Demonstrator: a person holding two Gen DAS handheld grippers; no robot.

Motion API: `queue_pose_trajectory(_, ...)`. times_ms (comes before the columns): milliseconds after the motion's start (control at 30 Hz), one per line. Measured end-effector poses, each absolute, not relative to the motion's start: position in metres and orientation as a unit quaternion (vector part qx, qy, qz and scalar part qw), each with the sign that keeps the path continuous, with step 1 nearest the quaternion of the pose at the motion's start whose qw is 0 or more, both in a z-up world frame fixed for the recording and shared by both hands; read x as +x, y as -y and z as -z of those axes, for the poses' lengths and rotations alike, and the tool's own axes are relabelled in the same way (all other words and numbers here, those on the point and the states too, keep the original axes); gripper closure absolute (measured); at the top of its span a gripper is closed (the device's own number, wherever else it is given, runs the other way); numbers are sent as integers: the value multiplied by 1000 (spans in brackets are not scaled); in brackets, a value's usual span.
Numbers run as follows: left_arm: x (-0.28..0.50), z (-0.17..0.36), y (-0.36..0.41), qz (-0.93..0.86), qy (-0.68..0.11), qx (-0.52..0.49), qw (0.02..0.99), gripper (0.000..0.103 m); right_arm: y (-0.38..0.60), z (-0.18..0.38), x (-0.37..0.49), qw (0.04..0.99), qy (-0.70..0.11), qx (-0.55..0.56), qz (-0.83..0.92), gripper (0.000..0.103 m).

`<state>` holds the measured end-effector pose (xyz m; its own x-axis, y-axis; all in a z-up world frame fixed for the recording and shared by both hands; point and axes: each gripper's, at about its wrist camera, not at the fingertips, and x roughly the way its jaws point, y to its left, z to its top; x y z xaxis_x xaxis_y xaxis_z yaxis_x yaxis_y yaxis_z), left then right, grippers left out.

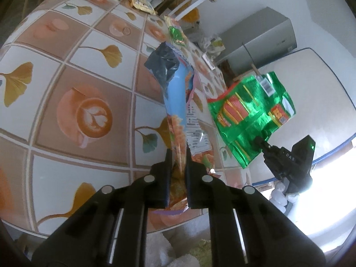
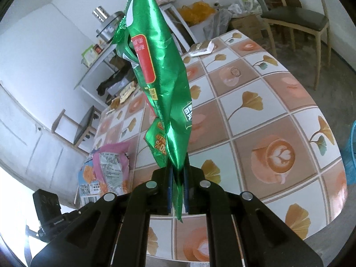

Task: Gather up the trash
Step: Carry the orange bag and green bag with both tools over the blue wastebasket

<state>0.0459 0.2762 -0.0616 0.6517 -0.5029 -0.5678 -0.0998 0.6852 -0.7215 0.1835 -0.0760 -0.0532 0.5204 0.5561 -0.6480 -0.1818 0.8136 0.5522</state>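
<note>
Tiled surface carries wrappers at twelve o'clock; my left claw pinches a blue snack bag, right claw a green bag.

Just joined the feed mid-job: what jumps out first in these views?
A shiny green snack bag stands up, pinched in the right hand-held gripper. A blue and orange snack bag is clamped in the left hand-held gripper, above the ginkgo-and-coffee patterned tablecloth.
</note>
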Motion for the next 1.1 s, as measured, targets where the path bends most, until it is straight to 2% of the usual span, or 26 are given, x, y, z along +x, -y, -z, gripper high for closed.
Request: queue_pose_trajectory(1100, 67, 63, -298, 111, -345, -382, 850, 94, 115, 30, 176, 846, -404, 270, -220, 95)
